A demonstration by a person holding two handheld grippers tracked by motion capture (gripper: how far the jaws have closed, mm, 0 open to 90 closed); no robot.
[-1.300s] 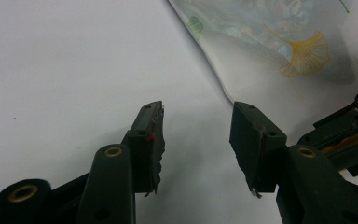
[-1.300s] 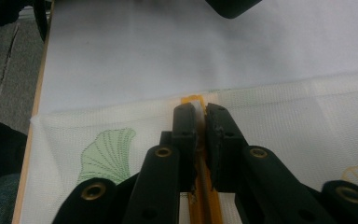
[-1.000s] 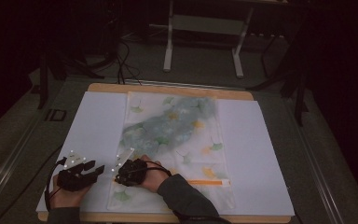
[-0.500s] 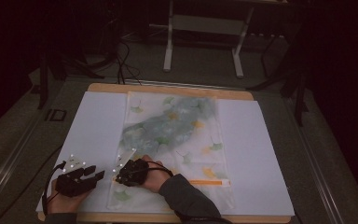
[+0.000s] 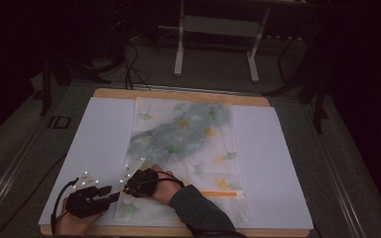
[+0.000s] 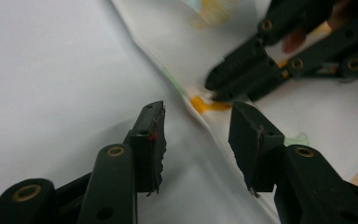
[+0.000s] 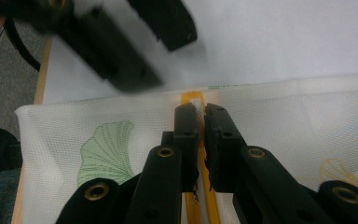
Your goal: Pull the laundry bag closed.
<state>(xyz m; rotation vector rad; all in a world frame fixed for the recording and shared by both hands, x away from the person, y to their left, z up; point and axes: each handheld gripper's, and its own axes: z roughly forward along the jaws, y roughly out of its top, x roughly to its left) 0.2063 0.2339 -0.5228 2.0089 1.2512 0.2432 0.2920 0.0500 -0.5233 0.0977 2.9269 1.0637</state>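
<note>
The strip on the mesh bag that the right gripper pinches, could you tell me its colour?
Orange strip, seen best in the right gripper view.

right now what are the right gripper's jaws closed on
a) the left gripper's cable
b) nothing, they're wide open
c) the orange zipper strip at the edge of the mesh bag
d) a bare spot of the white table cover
c: in the right gripper view the right gripper has its jaws pinched together on the orange zipper strip of the leaf-print mesh bag.

A mesh laundry bag (image 5: 183, 148) lies on the table (image 5: 278, 158). The right hand-held gripper (image 5: 124, 187) sits on the bag's near left edge; the left hand-held gripper (image 5: 113, 194) just left of it.
</note>
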